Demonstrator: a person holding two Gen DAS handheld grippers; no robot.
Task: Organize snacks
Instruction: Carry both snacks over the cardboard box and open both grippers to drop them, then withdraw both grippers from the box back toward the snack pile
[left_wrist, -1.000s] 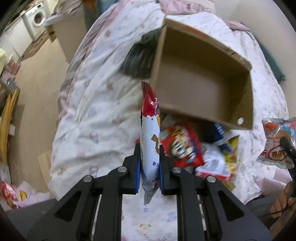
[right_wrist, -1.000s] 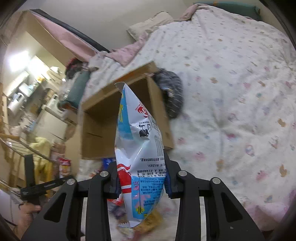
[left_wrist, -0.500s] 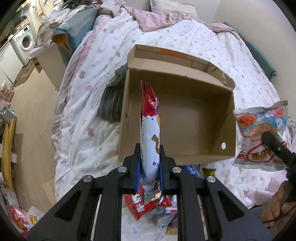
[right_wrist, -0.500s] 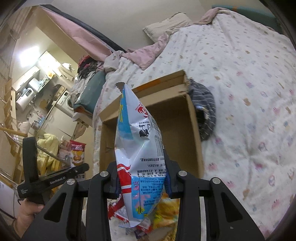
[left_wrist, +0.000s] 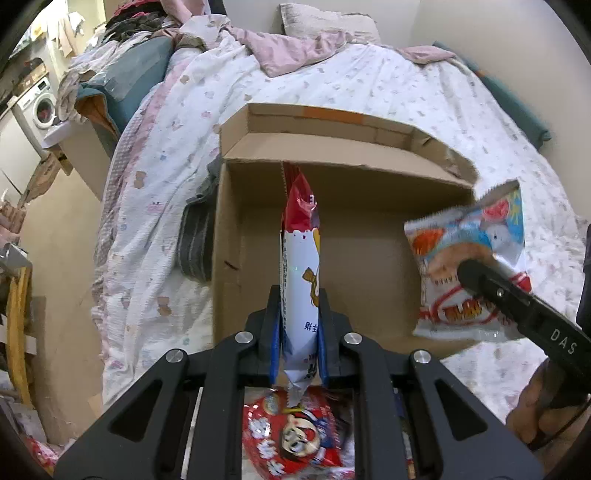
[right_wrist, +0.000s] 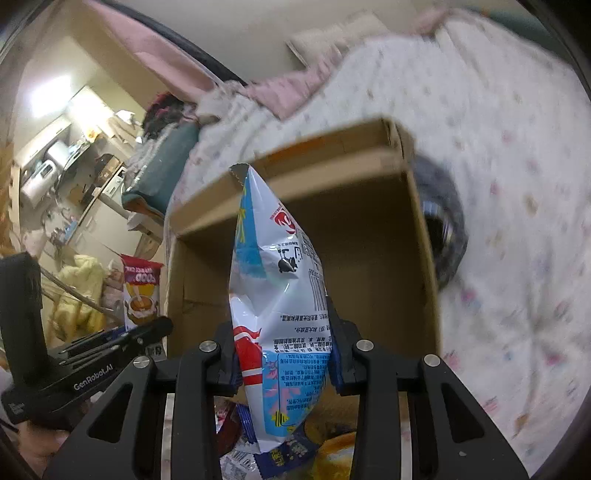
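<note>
- The bed (left_wrist: 388, 88), under a white patterned quilt, fills the view.
- The open cardboard box (left_wrist: 354, 236) lies on it, a dark striped cloth (left_wrist: 194, 243) at its 9 o'clock side.
- The left tongs (left_wrist: 297, 343) pinch a slim red-and-white snack packet (left_wrist: 300, 258) upright before the box.
- The right tongs (right_wrist: 282, 358) clamp a white-and-blue snack bag (right_wrist: 280, 295); at 3 o'clock in the left view.
- Loose snacks (left_wrist: 295, 439) lie at 6 o'clock.

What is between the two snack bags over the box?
In the left wrist view, only bare cardboard box floor shows between the red-and-white packet and the blue-and-white bag.
</note>
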